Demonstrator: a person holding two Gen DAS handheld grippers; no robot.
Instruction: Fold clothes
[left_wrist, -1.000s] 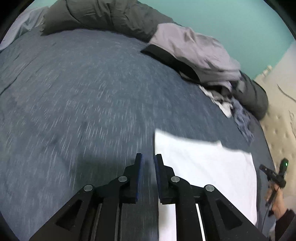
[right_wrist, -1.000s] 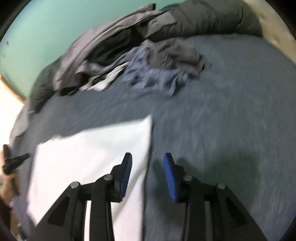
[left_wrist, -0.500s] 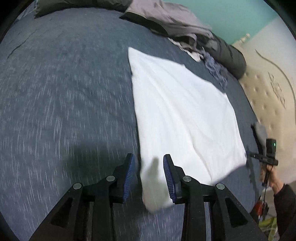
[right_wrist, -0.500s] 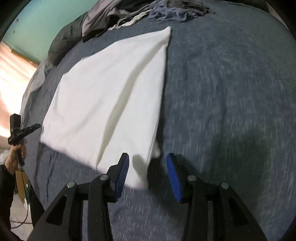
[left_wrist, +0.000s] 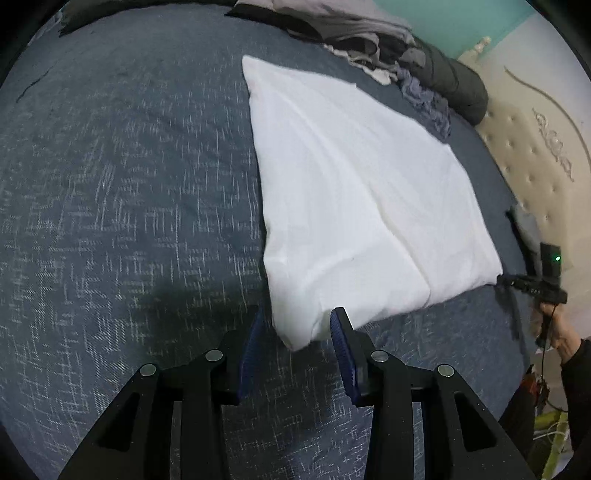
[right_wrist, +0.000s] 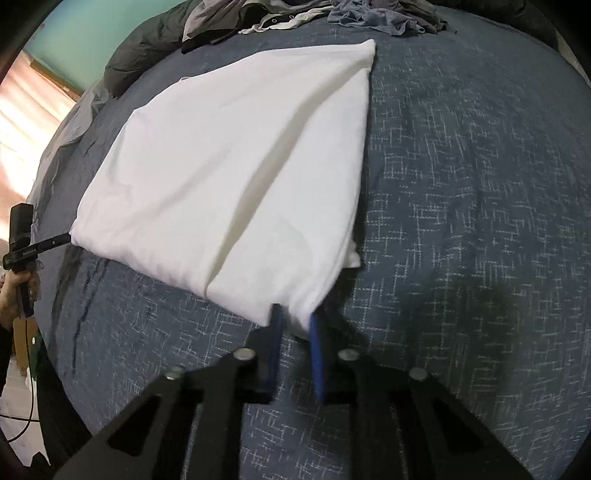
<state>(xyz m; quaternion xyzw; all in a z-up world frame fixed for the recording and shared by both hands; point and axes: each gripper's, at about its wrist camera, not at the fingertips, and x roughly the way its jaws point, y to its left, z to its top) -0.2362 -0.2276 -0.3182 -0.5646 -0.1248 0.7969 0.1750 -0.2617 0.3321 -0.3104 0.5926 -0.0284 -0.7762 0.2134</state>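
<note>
left gripper (left_wrist: 295, 325) closing, jaws apart round the white cloth's (left_wrist: 354, 192) near corner; right gripper (right_wrist: 295, 321) clamped on the other.

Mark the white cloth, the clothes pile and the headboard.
white cloth (left_wrist: 354, 192): left wrist view, middle of its top face.
clothes pile (right_wrist: 384, 14): right wrist view, blue-grey garment.
headboard (left_wrist: 532, 155): left wrist view, tufted cream panel.

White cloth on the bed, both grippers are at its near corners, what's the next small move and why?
Probably finish closing the left gripper on its corner. The right gripper is already pinched on the near corner of the white cloth, while the left jaws, closing now, straddle the other near corner without pressing it. Once both grip, the near edge could be lifted toward the far edge on the blue bedspread.
</note>
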